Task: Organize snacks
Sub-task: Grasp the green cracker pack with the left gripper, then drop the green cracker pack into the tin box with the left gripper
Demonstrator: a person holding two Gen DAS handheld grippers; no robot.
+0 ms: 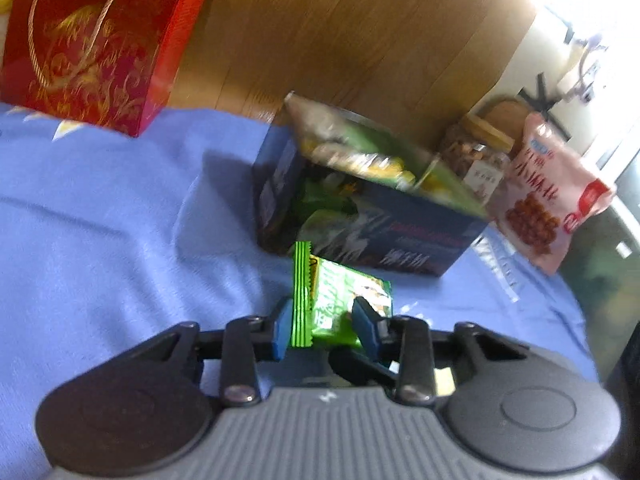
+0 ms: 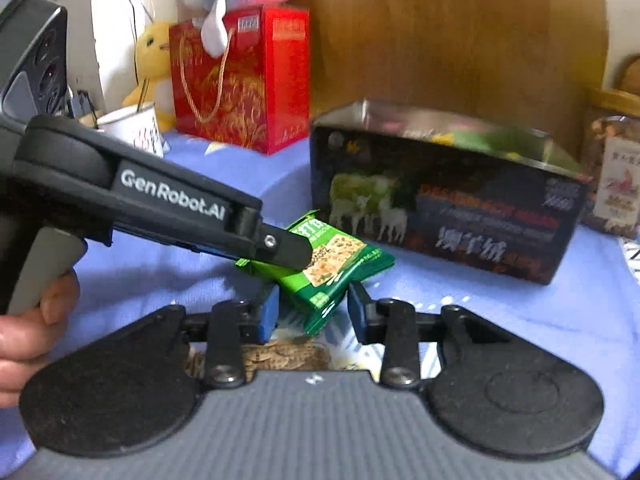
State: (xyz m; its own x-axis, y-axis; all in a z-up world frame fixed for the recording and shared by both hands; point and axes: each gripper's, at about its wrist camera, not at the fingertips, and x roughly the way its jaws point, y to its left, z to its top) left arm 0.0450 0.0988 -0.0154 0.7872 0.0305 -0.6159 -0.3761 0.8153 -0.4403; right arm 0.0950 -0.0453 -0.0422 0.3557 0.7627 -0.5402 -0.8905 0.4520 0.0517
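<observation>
Green cracker packet is held off the blue cloth that covers the table, just in front of the dark snack box. Left gripper is pinched on it: in the left wrist view the crimped end is clamped between the blue pads, and in the right wrist view a black left finger is seen lying across the packet's top face. Right gripper is spread, with the packet's lower corner sitting between its pads; contact cannot be told. This is judged to be a hand-over or regrip, the packet being steadied by one gripper so that it can be taken squarely by the other.

The box is open-topped and already loaded with greenish packets, so it is judged to be the collection point; the held packet is kept low and close to its front wall for a short lift over the rim. A pink snack bag and a lidded jar stand beside the box, not yet sorted. A red gift bag stands well behind, apart from the work.
</observation>
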